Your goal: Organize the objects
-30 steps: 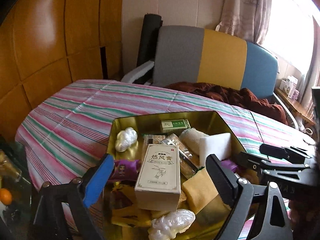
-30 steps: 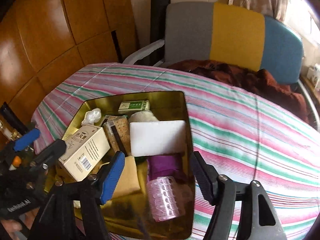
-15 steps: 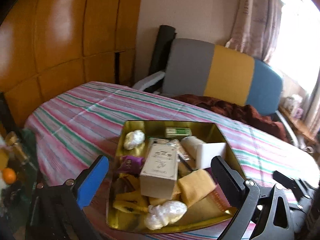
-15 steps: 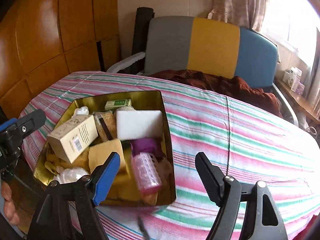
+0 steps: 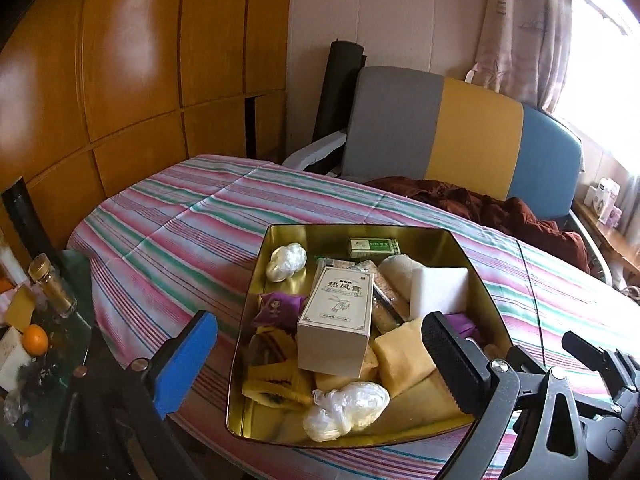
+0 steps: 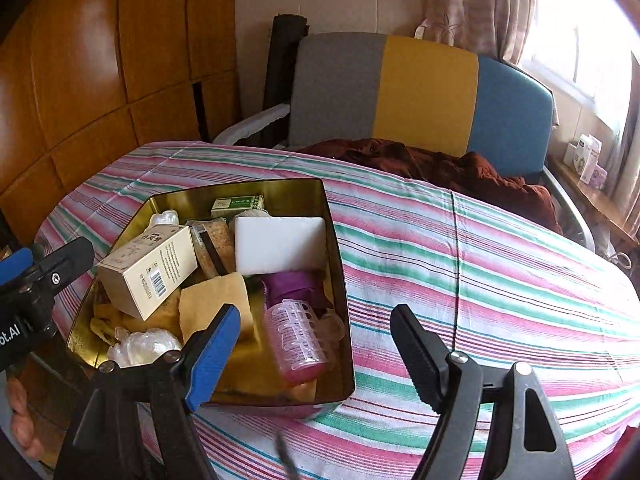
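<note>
A gold tin [image 5: 486,292] sits on the striped table, packed with several items. Among them are a cream box [image 5: 336,312], a white block [image 5: 438,292], a yellow cloth [image 5: 400,356], a purple packet [image 5: 278,310], a green box [image 5: 372,245] and a plastic-wrapped lump [image 5: 344,404]. The right wrist view adds a pink ribbed roller [image 6: 296,344] lying in the tin's [image 6: 338,256] near right corner. My left gripper [image 5: 320,354] hangs open in front of the tin, holding nothing. My right gripper [image 6: 316,354] is open too, short of the tin's near right corner.
The striped tablecloth [image 6: 480,280] stretches bare to the right of the tin. Behind the table stands a grey, yellow and blue chair [image 5: 460,140] with a brown garment [image 5: 500,208]. A low glass table at the left carries a bottle [image 5: 50,284] and an orange [image 5: 35,340].
Both grippers have drawn back from the tin, which now looks smaller and farther off. Their jaws stand wider than a second ago. The items in the tin have stayed put.
</note>
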The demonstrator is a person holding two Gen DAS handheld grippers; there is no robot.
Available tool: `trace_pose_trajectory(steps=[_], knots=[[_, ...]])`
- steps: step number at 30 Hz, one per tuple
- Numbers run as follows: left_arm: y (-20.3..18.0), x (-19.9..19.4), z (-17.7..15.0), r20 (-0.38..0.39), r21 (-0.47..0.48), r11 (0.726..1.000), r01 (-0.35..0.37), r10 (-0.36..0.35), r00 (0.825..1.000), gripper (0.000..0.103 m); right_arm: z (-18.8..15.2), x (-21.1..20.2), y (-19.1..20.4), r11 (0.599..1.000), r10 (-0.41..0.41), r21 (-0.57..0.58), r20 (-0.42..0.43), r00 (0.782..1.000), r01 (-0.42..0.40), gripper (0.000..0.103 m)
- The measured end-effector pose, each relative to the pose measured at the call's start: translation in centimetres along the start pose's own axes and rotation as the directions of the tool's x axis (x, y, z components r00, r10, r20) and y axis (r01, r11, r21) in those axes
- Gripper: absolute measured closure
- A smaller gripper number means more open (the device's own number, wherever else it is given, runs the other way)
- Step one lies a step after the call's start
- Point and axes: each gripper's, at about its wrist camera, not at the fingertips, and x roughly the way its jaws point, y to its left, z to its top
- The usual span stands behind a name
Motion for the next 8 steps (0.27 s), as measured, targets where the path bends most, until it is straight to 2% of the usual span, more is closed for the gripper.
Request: trace_pose_trajectory(steps=[8], knots=[[0.16, 0.12, -0.09, 0.012, 0.001, 1.000, -0.005, 0.005, 1.000, 0.001, 0.25, 0.16, 0.62, 1.000, 0.004, -0.010, 0.000, 1.000, -0.004, 0.024]])
